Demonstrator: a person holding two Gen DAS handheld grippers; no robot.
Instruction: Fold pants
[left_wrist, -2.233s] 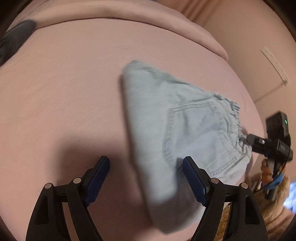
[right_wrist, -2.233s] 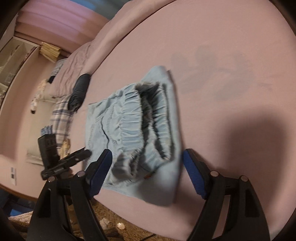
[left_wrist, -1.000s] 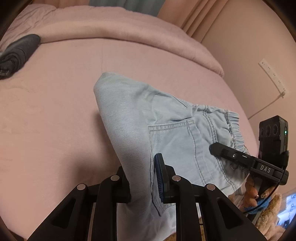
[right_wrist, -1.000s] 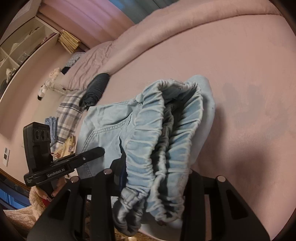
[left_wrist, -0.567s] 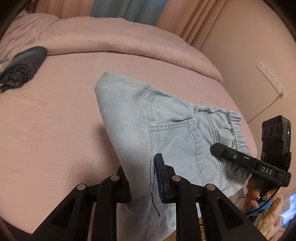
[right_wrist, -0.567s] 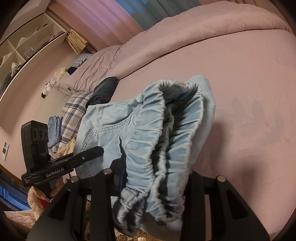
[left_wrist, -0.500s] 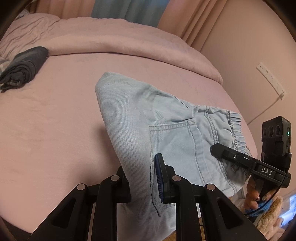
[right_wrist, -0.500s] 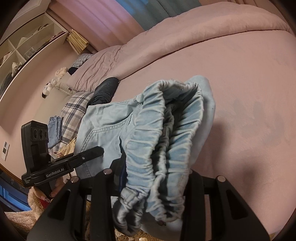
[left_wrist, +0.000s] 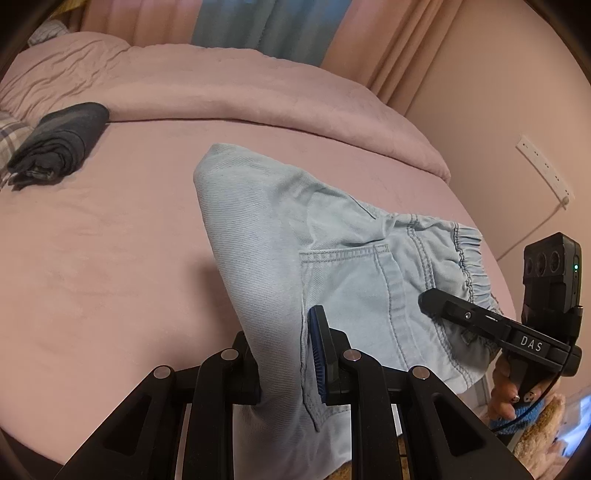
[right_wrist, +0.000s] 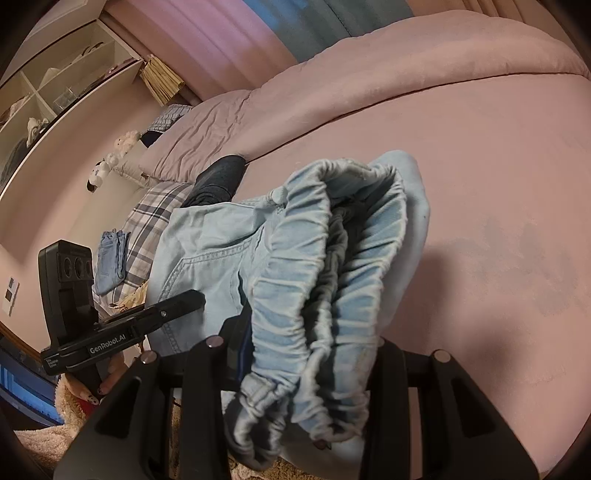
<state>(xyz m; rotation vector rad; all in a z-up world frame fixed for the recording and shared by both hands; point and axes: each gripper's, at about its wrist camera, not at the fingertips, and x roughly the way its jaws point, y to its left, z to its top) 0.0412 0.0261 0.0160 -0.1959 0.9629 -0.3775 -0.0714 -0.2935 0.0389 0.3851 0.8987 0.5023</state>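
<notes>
Light blue denim pants (left_wrist: 280, 236), folded into a thick bundle, hang lifted above the pink bed (left_wrist: 92, 240). My left gripper (left_wrist: 284, 354) is shut on the folded leg side near the back pocket. My right gripper (right_wrist: 306, 350) is shut on the gathered elastic waistband (right_wrist: 325, 280), which bunches over its fingers. The right gripper also shows in the left wrist view (left_wrist: 491, 325) at the waistband, and the left gripper in the right wrist view (right_wrist: 147, 317) beside the pants.
A dark folded garment (left_wrist: 59, 144) lies at the bed's far left by a plaid cloth (right_wrist: 155, 218). A rolled pink duvet (left_wrist: 240, 92) runs along the back. A wall (left_wrist: 498, 110) with a power strip (left_wrist: 546, 170) is to the right. Shelves (right_wrist: 55, 81) stand at the left.
Both grippers shut on the pants about a second ago and have lifted them off the bed. In the last half second the view rose slightly; the grips are unchanged.
</notes>
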